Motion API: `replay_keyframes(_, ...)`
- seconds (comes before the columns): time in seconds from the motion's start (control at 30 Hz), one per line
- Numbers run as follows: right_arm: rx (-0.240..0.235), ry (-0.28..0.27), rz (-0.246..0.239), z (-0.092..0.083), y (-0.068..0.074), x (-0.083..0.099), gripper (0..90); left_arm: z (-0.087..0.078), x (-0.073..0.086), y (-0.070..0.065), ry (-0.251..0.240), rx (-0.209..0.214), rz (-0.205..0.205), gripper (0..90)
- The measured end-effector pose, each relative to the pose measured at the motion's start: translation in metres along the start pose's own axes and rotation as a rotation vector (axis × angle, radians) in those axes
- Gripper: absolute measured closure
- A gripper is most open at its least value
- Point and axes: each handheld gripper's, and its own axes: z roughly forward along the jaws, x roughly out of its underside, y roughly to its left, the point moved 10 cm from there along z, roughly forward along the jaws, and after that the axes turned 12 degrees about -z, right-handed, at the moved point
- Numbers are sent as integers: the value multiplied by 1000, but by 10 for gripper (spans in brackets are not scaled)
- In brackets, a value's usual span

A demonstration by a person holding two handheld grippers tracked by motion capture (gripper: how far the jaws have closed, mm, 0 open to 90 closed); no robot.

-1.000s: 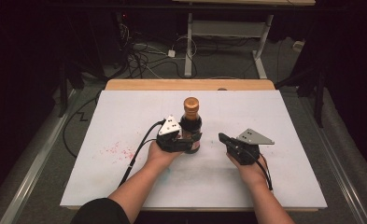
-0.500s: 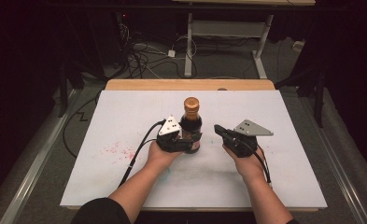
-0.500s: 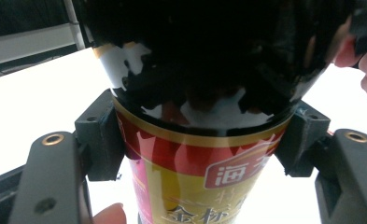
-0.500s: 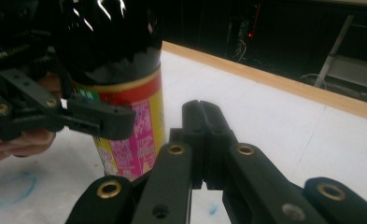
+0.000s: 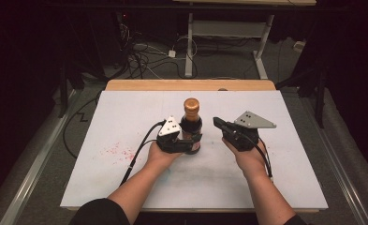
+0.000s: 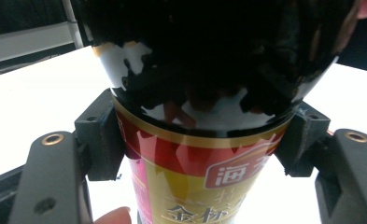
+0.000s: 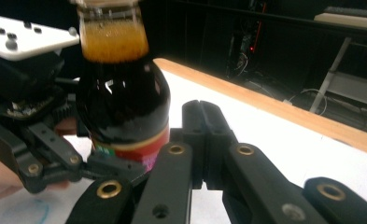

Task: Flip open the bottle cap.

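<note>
Left gripper [image 5: 191, 140] fingers clamped; right gripper [image 5: 217, 123] fingers pressed together, raised

Dark bottle [image 5: 191, 132] with red-and-gold label, white table [image 5: 125, 122] speckled red

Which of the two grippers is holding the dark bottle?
The left gripper holds it: its jaws clamp the bottle at the label. The right gripper is beside the bottle, jaws shut on nothing.

Dark room. White table top [image 5: 275, 187] w/ light wood strip [image 5: 191, 85] along far edge. Grey carpet floor [image 5: 41, 164], tangled black cables [image 5: 139, 58], white metal desk frame [image 5: 228, 33] behind.
</note>
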Motion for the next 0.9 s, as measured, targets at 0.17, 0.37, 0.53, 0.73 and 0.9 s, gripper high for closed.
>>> replay_keyframes(0.17,8,4,-9,-1,-2,-9,900,0,0,0,-9,2,-6,283)
replay_keyframes(0.37,8,3,-26,-2,-2,-17,900,2,-2,0,-34,1,-23,283)
replay_keyframes(0.53,-2,1,-22,-2,-1,-21,900,3,-2,0,-41,1,-27,283)
replay_keyframes(0.73,-13,-13,-29,1,4,-31,900,2,-2,0,-43,2,-26,283)
replay_keyframes(0.9,-22,-20,-47,3,8,-40,900,2,-2,0,-44,3,-26,283)
